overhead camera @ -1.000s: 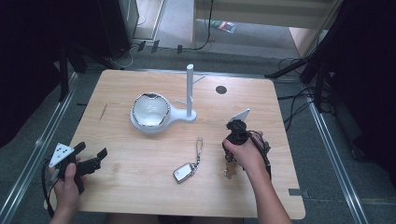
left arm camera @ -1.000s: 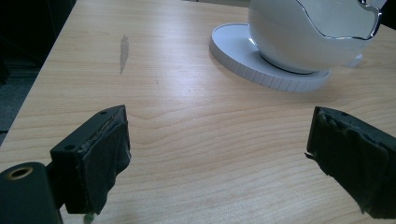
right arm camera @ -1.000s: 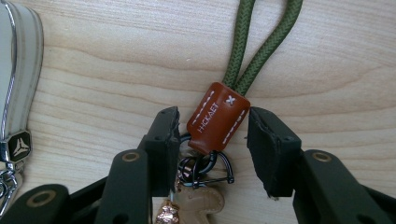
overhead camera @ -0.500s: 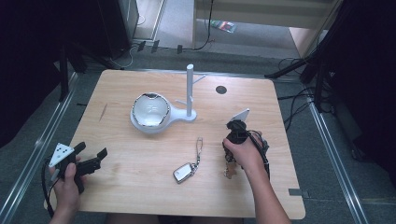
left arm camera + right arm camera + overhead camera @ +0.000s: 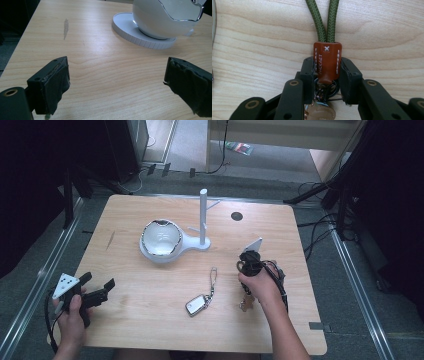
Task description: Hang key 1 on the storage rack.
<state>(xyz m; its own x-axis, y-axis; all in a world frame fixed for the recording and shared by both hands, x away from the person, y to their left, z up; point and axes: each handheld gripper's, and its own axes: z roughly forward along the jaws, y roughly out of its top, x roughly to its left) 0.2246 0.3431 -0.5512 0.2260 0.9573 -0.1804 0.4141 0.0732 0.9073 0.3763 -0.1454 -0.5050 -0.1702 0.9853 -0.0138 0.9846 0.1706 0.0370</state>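
At the right side of a wooden table (image 5: 150,320), the right gripper (image 5: 327,72) has just been closing its jaws, and they now clamp the brown leather tab (image 5: 327,62) of a keychain, the pads pressing it from both flanks. Two strands of green cord (image 5: 325,20) run away from the tab across the wood, and small metal rings and a key (image 5: 322,113) bunch behind it between the jaws. The bundle looks light; the cord is soft and will dangle, the metal parts loose and slippery, so the stiff stitched tab seems the surest place to hold. The left gripper (image 5: 117,82) rests near the table's left edge, its jaws wide apart with nothing between them, facing a white bowl (image 5: 170,17) on its round base. A second key fob (image 5: 198,304) lies apart, mid-table, near a white peg stand (image 5: 204,215).
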